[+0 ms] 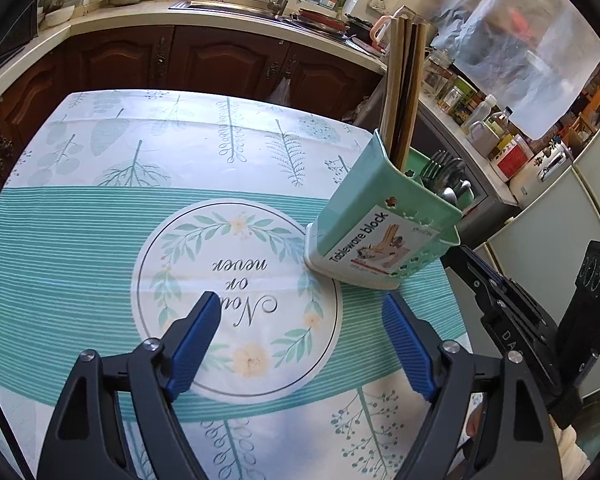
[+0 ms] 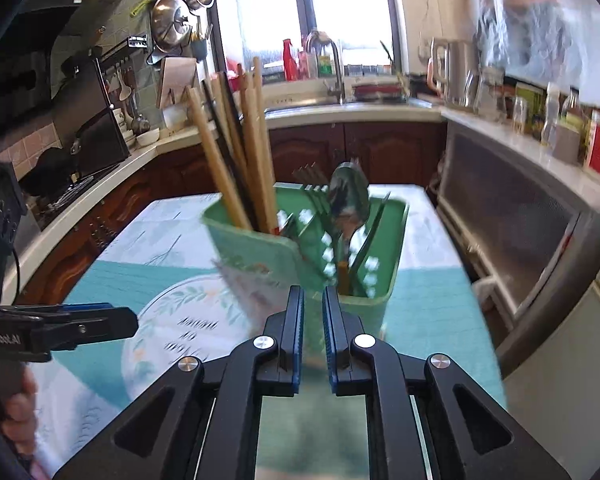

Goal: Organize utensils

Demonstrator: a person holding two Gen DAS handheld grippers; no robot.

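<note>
One green utensil holder [image 1: 380,224], labelled "Tableware block", upright on the patterned tablecloth [image 1: 100,216], just beyond the right edge of the printed wreath circle [image 1: 236,264] and close to the table's right side. Two compartments inside: chopsticks [image 1: 404,92], pale and dark, bundled upright in the nearer-left one; forks [image 1: 440,164] and spoons [image 1: 456,194] in the other, heads up. From the right wrist view, same holder [image 2: 356,288] blurred, chopsticks [image 2: 236,152] fanned to the left, forks [image 2: 312,184] and a large spoon [image 2: 348,196] to the right, a dark handle leaning against the far wall. Left gripper [image 1: 300,320] over the wreath circle, blue pads [image 1: 196,344] spread wide, nothing between them, holder ahead and to its right, not touched. Right gripper [image 2: 313,320] directly in front of the holder's near wall, blue pads [image 2: 298,332] nearly together with only a narrow slit left, nothing visibly clamped; contact with the holder impossible to tell through the blur. Right gripper [image 1: 512,312] also visible at the right edge of the left wrist view, beside the table. Left gripper [image 2: 80,324] at the left edge of the right wrist view, with a hand [image 2: 16,404] below it. Beyond the table: dark wooden cabinets [image 1: 204,64], sink with faucet [image 2: 336,72] under a window, hanging pots [image 2: 172,20], kettle [image 2: 456,68], and bottles [image 1: 496,128] along the right counter.
</note>
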